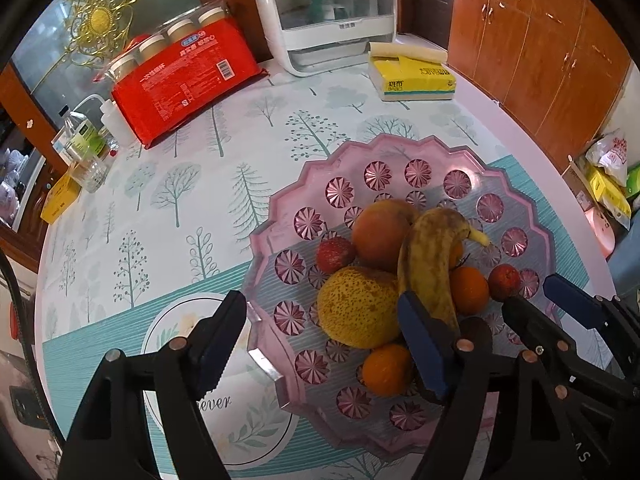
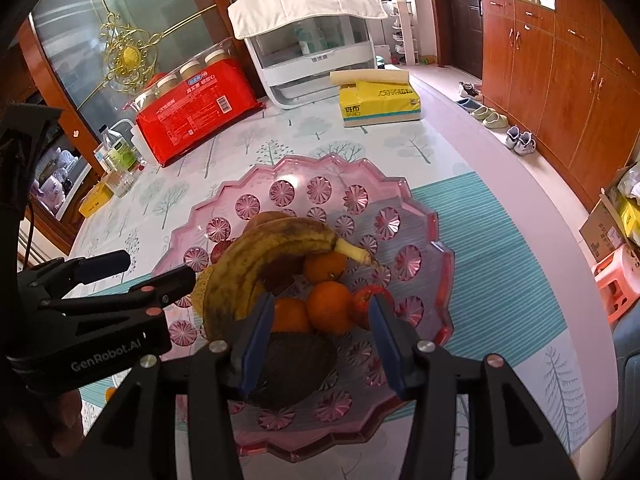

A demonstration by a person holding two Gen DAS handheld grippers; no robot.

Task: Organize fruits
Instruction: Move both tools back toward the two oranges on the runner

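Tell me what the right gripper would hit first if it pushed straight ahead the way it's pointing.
Most likely the dark fruit lying low between the open fingers of the right gripper, in the pink tray. The oranges sit just beyond it. Depth is hard to judge in this fisheye view.

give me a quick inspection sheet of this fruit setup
surface: round table under a tree-print cloth
job's things: pink tray holding banana, oranges, pear, peach, small red fruits, one dark fruit
clutter: red package, yellow tissue pack, bottles, white appliance
grippers: left gripper open across the tray rim; right gripper open over the fruit, gripping nothing
cables: black cable at the left edge
surroundings: wooden cabinets, shoes on the floor
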